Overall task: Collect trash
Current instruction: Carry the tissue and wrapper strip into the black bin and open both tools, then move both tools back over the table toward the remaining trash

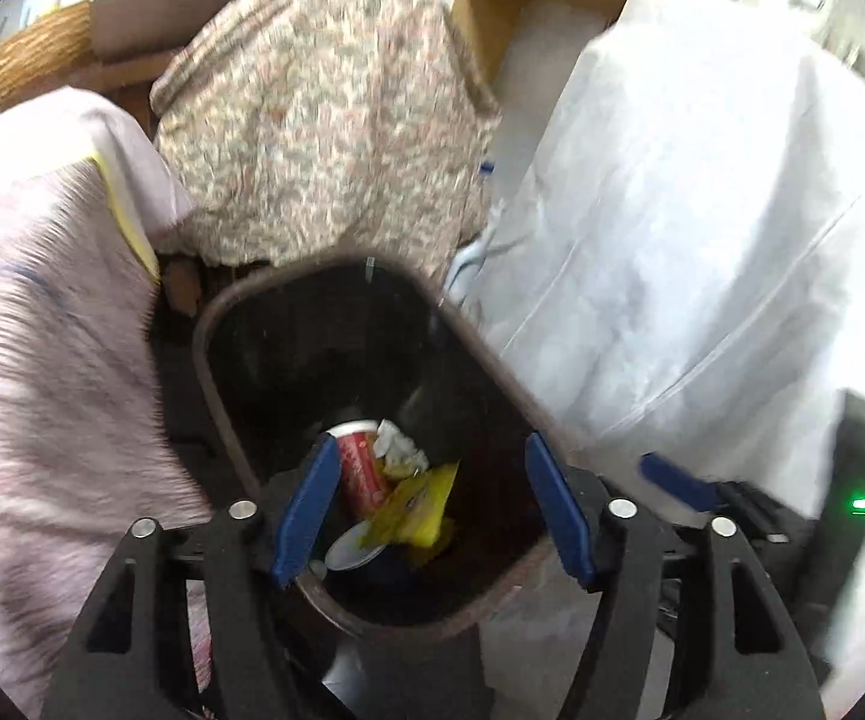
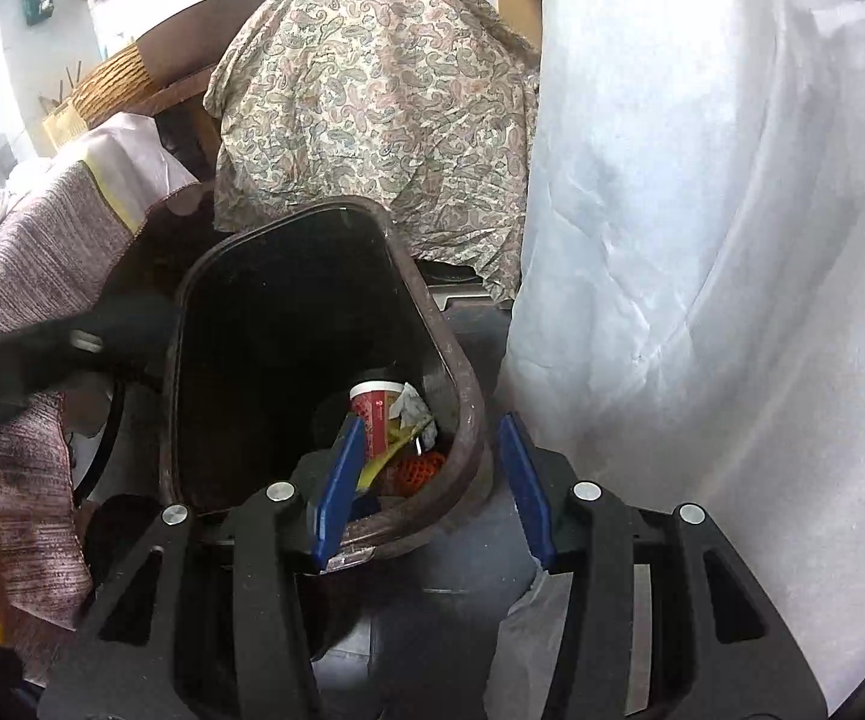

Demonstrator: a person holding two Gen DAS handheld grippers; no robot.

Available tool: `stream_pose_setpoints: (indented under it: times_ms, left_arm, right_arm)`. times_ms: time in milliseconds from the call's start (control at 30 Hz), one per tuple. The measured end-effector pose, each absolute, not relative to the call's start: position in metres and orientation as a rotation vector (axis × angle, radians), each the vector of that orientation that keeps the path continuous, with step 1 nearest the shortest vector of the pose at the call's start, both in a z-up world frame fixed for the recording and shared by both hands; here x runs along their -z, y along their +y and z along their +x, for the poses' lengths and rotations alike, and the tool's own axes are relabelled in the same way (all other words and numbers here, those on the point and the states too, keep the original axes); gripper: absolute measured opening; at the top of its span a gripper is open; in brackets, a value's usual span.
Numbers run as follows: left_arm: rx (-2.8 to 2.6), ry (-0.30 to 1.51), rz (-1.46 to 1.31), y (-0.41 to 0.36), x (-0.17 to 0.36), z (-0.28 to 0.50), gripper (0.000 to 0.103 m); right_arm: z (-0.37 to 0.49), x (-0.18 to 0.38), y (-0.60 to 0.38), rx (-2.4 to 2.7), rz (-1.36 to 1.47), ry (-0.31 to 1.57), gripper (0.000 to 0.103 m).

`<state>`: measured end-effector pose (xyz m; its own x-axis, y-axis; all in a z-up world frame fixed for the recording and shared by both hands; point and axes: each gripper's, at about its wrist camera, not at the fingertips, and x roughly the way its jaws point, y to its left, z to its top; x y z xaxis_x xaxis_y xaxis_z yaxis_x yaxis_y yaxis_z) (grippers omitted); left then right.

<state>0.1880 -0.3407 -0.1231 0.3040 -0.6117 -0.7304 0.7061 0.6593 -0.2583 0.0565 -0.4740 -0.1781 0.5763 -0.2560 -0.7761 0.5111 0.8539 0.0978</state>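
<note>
The trash, a red cup (image 1: 360,468), a yellow wrapper (image 1: 414,504) and crumpled paper (image 1: 399,450), lies at the bottom of the brown bin (image 1: 216,396). Both the left gripper (image 1: 429,507) and the right gripper (image 2: 432,489) have their fingers apart and hold nothing. The right fingers sit on either side of the bin's rim, so a bump could tip the bin over.

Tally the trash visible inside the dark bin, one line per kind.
Inside the bin:
Red paper cup: 1
Yellow wrapper: 1
Crumpled white paper: 1
White lid: 1
Orange mesh piece: 1
Total: 5
</note>
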Motion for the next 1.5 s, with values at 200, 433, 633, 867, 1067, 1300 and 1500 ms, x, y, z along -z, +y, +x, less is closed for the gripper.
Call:
stream_pose_setpoints:
  times_ms: [200, 433, 633, 867, 1067, 1300, 1500]
  left_arm:
    - [0.892, 0.77, 0.045, -0.301, 0.069, 0.166, 0.079]
    - [0.786, 0.687, 0.017, -0.235, 0.035, 0.161, 0.089]
    - [0.597, 0.616, -0.018, -0.156, 0.021, 0.164, 0.092]
    - [0.39, 0.615, -0.051, -0.065, 0.021, 0.17, 0.093]
    - [0.259, 0.618, -0.067, -0.005, 0.022, 0.176, 0.094]
    - [0.177, 0.633, -0.078, 0.055, 0.019, 0.19, 0.094]
    - [0.137, 0.635, -0.079, 0.086, 0.018, 0.202, 0.094]
  right_arm:
    - [0.064, 0.167, -0.462, 0.421, 0.325, 0.83, 0.048]
    - [0.084, 0.133, -0.43, 0.304, 0.305, 0.773, 0.06]
    - [0.11, 0.097, -0.386, 0.177, 0.249, 0.726, 0.068]
    - [0.149, 0.061, -0.322, -0.028, 0.179, 0.705, 0.071]
    - [0.182, 0.036, -0.265, -0.168, 0.11, 0.695, 0.074]
    - [0.255, 0.013, -0.202, -0.296, 0.071, 0.711, 0.074]
    - [0.334, 0.019, -0.168, -0.301, 0.065, 0.79, 0.074]
